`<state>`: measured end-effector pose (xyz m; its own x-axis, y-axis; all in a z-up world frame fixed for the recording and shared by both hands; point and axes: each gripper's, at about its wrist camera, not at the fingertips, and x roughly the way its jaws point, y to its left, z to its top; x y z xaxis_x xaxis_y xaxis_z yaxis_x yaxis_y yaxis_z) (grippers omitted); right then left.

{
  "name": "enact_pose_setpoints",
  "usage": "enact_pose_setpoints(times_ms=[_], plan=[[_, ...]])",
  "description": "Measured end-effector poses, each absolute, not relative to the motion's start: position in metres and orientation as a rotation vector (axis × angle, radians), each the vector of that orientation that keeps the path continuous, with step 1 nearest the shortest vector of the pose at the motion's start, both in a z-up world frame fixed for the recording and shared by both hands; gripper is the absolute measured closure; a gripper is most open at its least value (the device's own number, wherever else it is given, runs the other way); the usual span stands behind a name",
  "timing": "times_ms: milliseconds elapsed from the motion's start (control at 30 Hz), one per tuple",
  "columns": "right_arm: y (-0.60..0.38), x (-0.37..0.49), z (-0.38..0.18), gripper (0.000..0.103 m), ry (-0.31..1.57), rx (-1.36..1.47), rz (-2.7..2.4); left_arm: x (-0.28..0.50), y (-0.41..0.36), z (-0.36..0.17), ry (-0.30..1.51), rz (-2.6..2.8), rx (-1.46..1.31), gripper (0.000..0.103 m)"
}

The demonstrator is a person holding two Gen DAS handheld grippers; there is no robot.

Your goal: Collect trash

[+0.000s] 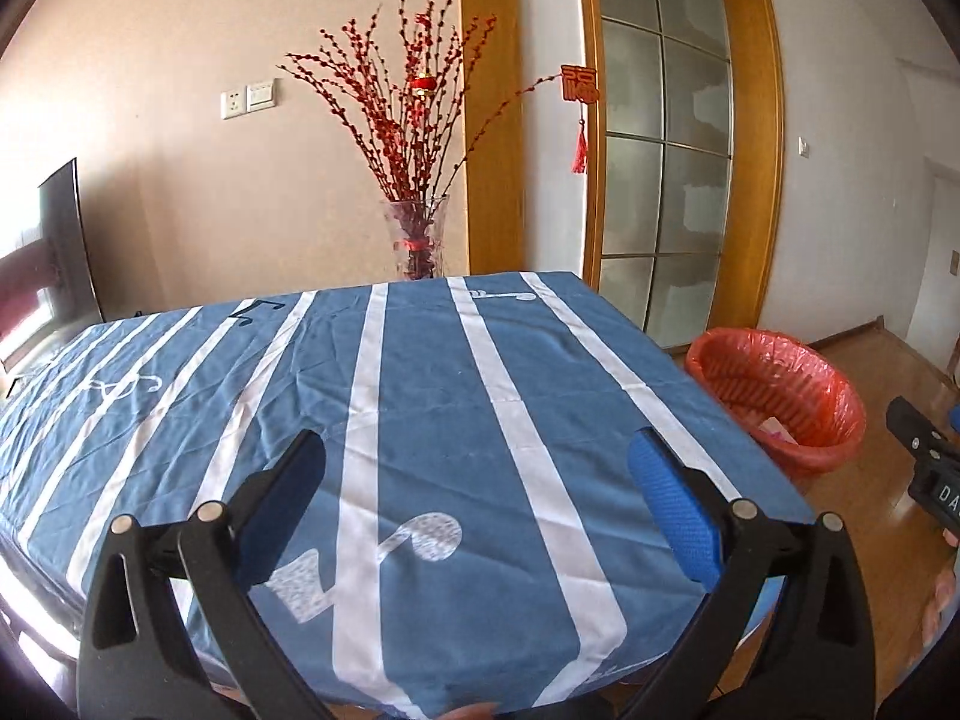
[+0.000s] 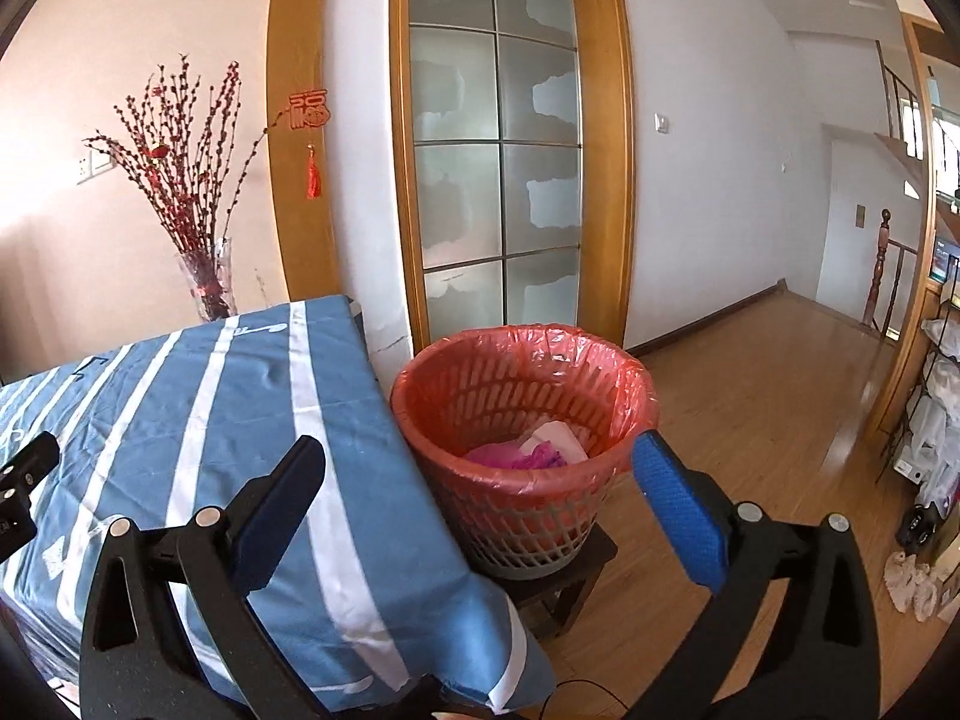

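over the table, both my tongs spread wide with nothing in them.
left view: my left tongs (image 1: 477, 456) hang over the blue striped tablecloth (image 1: 420, 396), bin (image 1: 774, 402) off its right edge. right view: my right tongs (image 2: 480, 468) face the red-lined bin (image 2: 522, 444) on a stool (image 2: 570, 576) beside the table, pink and white trash (image 2: 534, 450) lying inside.

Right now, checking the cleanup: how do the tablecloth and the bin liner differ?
The tablecloth is blue with white stripes and opaque; the bin liner is red, translucent plastic. The tablecloth lies flat with nothing on it; the bin liner cups pink and white trash. Both drape over another thing's edge.
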<state>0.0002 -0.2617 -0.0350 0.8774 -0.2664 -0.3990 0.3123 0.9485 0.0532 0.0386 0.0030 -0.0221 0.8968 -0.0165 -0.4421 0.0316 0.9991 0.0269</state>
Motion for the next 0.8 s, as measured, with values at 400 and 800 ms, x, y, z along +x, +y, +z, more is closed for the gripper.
enact_pose_setpoints(times_ms=[400,800], plan=[[-0.245,-0.020,-0.033,0.002,0.393,0.085,-0.363,0.018,0.015,-0.028,0.471,-0.013,-0.005,0.004],[-0.243,-0.024,-0.037,0.002,0.408,0.072,-0.396,0.013,0.008,-0.028,0.459,-0.010,0.023,0.004]])
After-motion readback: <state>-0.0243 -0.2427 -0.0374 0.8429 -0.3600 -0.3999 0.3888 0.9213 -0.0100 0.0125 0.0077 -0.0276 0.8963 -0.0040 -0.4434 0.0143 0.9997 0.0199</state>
